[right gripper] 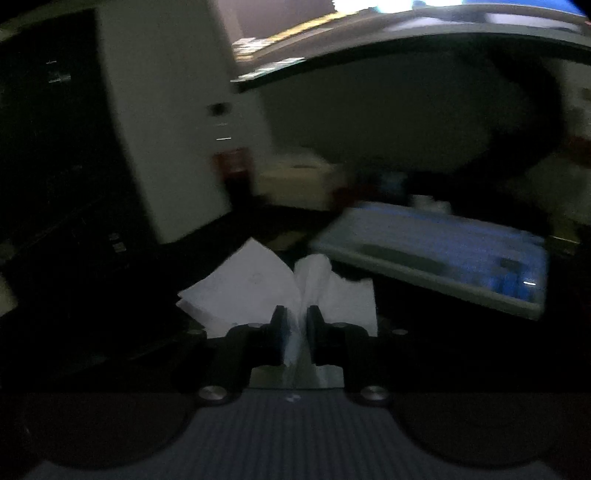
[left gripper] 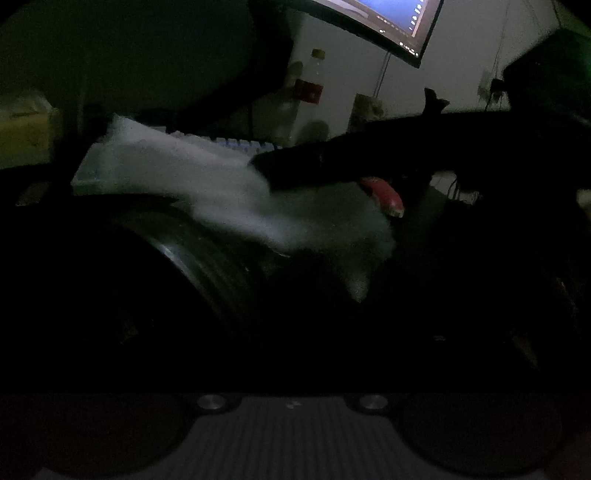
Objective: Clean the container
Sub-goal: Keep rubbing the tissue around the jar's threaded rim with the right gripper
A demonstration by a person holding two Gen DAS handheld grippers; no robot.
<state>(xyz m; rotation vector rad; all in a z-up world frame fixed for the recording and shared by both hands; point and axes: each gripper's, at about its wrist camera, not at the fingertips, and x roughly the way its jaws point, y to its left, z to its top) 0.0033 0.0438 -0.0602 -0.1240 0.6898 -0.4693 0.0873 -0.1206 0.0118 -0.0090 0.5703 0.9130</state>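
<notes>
Dim desk point(right gripper: 406, 302): right gripper point(right gripper: 295, 321) pinches tissue point(right gripper: 258, 288) over container point(left gripper: 207, 258) close before left camera, left fingers unseen, state unknown; loose tissue may tear or slip mid-wipe.

Both views are very dim and grainy, with the near and left parts lost in black shadow. Light is given mainly by a lit monitor point(left gripper: 388, 26) at the far top, which is blown out in the right wrist view. That view is smeared by motion blur, the keyboard point(right gripper: 443, 251) most of all. Straight lines are bent toward the dark, vignetted fisheye edges.
</notes>
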